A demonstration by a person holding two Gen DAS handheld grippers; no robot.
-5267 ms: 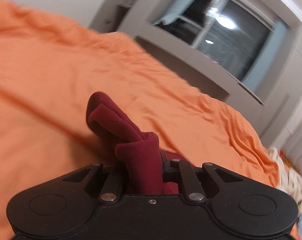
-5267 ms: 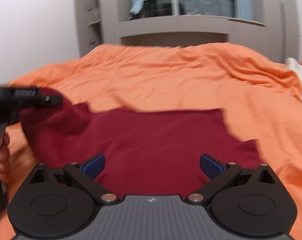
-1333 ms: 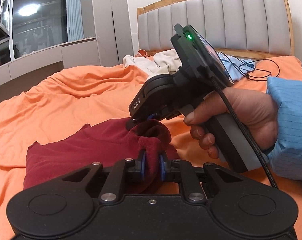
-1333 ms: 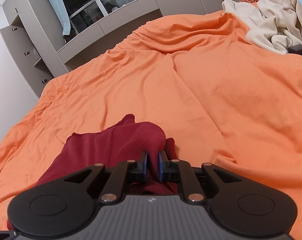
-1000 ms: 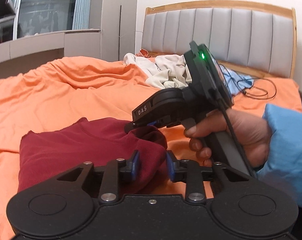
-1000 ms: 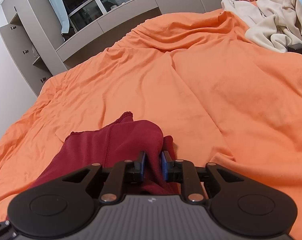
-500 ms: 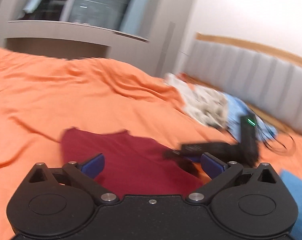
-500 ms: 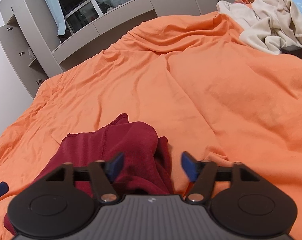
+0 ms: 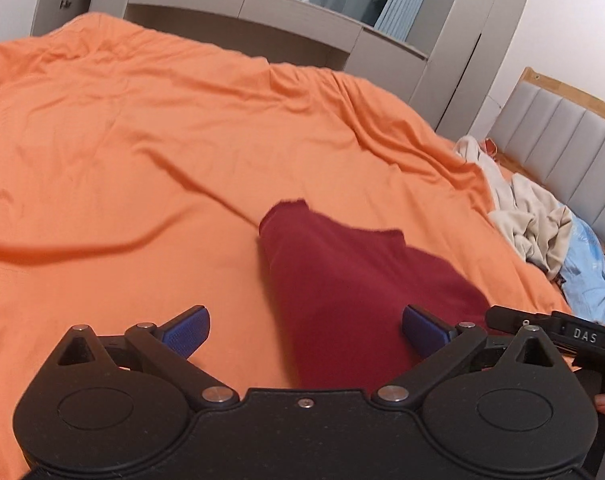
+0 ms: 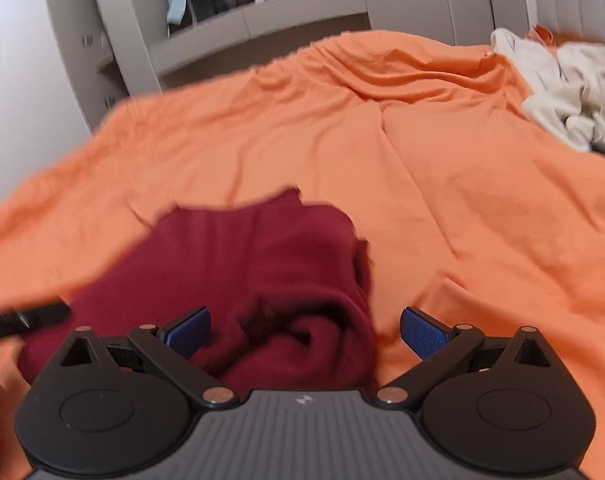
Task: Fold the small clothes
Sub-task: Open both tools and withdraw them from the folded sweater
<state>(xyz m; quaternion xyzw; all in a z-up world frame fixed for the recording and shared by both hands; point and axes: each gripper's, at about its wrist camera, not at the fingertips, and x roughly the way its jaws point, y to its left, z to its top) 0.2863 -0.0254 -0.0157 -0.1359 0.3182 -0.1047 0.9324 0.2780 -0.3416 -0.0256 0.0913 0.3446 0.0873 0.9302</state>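
Left tool (image 9: 305, 330): jaws wide apart, nothing pinched; maroon garment (image 9: 354, 280) lies flat on the orange bed cover (image 9: 142, 160) just ahead of it, running up and slightly right between the pads. Right tool (image 10: 305, 330): jaws opening, cloth bunched between them but pads not pressing it. Near the right tool the garment's edge is a loose rolled lump, not a crisp fold. Risk: that lump probably springs open or slumps once both tools clear, so the fold skews. A snagged pad on withdrawal would drag the layer too. Beige clothes pile (image 10: 570, 92) sits well off to the right.
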